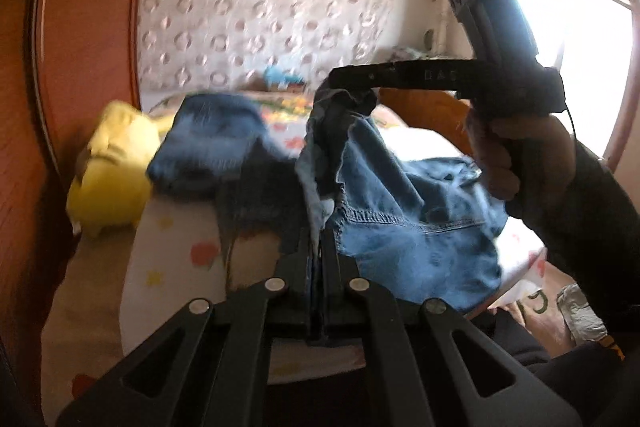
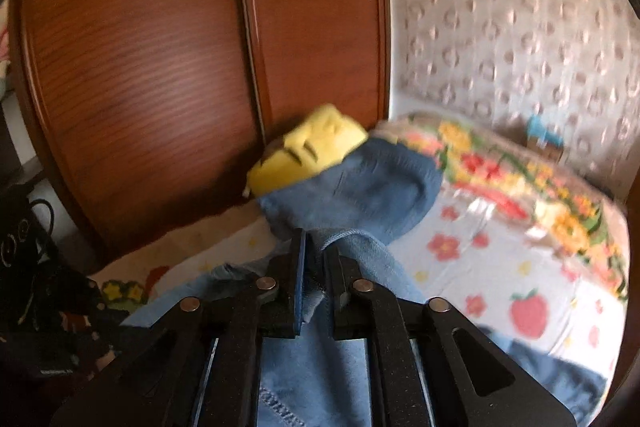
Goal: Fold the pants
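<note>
- My main worry: my right gripper pinches only a bunched fold of the jeans; its jaws stand slightly apart around the denim, so the weight could drag it free.
- My left gripper is clamped tight on a thin edge that could slip out under a jerk.
- A dangling leg could catch the yellow plush toy at 9 o'clock.
- The jeans hang lifted above the floral bedsheet, between the 2 grippers.
- My right hand holds its tool level, at 2 o'clock from my left.
</note>
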`<move>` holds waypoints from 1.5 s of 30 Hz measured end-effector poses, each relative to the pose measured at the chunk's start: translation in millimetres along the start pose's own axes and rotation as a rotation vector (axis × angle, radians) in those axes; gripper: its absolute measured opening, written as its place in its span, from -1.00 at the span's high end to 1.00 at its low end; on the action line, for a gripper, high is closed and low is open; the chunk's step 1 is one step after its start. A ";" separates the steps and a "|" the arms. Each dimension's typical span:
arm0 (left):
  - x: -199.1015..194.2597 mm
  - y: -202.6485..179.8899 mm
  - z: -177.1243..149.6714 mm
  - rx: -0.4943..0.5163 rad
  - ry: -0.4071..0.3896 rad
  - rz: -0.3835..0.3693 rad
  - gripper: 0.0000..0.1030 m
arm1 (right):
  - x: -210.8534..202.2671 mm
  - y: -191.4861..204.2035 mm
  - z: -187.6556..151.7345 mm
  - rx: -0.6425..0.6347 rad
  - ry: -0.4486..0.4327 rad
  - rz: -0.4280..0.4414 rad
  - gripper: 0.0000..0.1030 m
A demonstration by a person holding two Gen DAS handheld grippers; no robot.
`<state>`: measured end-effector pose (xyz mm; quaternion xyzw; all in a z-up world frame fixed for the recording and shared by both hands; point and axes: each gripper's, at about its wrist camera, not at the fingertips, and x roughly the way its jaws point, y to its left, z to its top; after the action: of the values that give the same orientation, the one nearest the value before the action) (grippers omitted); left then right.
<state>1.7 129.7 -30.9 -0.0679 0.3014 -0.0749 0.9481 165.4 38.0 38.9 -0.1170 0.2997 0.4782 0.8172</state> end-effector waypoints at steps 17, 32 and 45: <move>60.3 3.8 -21.9 -0.034 0.125 -0.005 0.57 | -36.8 -94.8 -123.6 0.142 0.096 -0.204 -0.21; 89.0 -3.3 -32.2 -0.016 0.155 0.012 0.69 | -20.3 -119.7 -182.0 0.258 0.103 -0.206 -0.40; 3.1 6.9 0.4 -0.014 -0.016 -0.005 0.77 | -55.9 -102.0 -180.8 0.270 0.061 -0.189 -0.40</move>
<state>5.1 136.0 -33.5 -0.0759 0.2940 -0.0744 0.9499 163.7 -140.7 -80.5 -0.0483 0.3734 0.3510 0.8574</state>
